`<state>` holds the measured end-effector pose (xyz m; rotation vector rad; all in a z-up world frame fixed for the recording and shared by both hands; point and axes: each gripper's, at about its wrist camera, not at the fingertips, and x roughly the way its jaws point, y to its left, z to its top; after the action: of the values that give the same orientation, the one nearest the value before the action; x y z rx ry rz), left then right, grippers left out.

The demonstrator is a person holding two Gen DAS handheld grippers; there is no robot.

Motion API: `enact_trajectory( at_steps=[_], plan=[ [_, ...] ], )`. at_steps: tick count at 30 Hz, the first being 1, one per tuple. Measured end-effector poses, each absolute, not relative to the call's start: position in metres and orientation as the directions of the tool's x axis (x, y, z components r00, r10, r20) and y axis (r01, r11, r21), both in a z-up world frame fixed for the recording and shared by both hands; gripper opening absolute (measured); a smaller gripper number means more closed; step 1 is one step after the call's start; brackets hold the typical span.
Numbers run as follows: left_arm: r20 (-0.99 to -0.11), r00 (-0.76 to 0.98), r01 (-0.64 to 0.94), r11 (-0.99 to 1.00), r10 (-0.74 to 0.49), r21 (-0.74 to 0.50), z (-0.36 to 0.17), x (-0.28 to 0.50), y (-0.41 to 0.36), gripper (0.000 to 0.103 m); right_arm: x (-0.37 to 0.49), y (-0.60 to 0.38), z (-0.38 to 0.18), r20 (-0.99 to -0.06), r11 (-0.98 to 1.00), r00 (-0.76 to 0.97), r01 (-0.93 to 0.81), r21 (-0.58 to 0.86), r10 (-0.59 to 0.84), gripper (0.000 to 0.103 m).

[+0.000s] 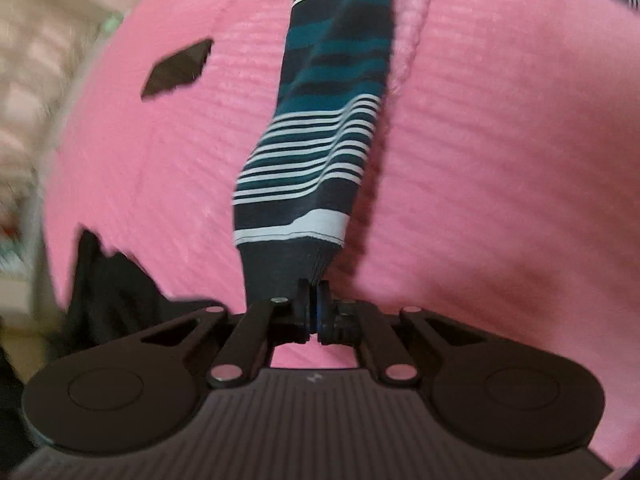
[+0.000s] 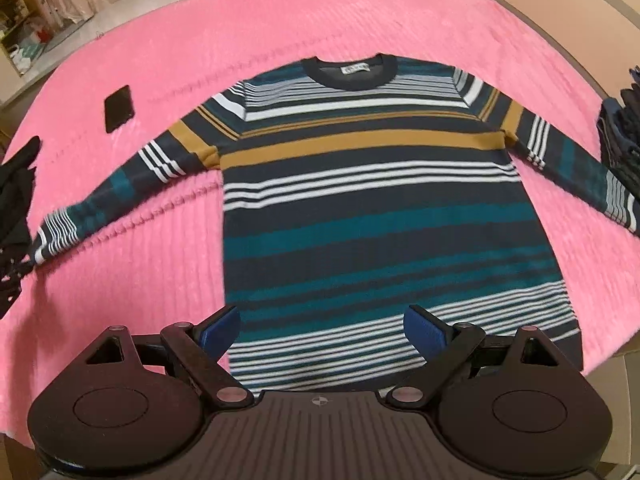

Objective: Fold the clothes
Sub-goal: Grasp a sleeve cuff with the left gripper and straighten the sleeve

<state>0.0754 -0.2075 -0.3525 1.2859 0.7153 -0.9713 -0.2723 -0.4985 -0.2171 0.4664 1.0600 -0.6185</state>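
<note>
The left gripper (image 1: 314, 304), jaws pinching the sleeve cuff (image 1: 286, 258), should carry it across the striped sweater (image 2: 380, 208) without slack; the right gripper (image 2: 322, 326) hovers, jaws spread.

Striped sweater (image 2: 372, 208) flat, sleeves outspread

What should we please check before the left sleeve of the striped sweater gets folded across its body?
1. Left gripper shut on the sleeve cuff: ok.
2. Right gripper open, nothing between its fingers: ok.
3. Striped sweater body lying flat, collar away from the camera: ok.
4. Right sleeve spread out to the side: ok, though its cuff runs out of the picture.
5. Black phone lies apart from the sweater on the pink blanket: ok.
6. Dark garment beside the held cuff, touching or apart: cannot tell.
</note>
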Motion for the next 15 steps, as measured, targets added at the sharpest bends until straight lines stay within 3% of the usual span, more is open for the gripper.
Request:
enact_trajectory(
  at_steps=[6,11,12,14,15],
  plan=[
    [-0.901,0.420,0.904,-0.033,-0.104,0.426,-0.377,0.062,-0.196,0.004,-0.259,-0.489,-0.220,-0.907,0.759,0.361,0.647,0.074,-0.219,0.091],
    [-0.919,0.376,0.919,0.174,-0.120,0.354,-0.334,0.063,-0.182,0.014,-0.263,-0.487,-0.211,-0.898,0.742,0.370,0.666,0.078,-0.237,0.091],
    [-0.924,0.361,0.918,0.224,-0.129,0.327,-0.322,0.062,-0.179,0.017,-0.264,-0.488,-0.208,-0.896,0.733,0.371,0.675,0.080,-0.243,0.091],
    [-0.929,0.334,0.910,0.314,-0.160,0.273,-0.299,0.056,-0.171,0.038,-0.268,-0.490,-0.200,-0.891,0.712,0.376,0.696,0.090,-0.255,0.091],
    [-0.930,0.320,0.902,0.359,-0.181,0.240,-0.286,0.055,-0.170,0.039,-0.271,-0.491,-0.196,-0.888,0.704,0.378,0.704,0.092,-0.262,0.092]
  ],
)
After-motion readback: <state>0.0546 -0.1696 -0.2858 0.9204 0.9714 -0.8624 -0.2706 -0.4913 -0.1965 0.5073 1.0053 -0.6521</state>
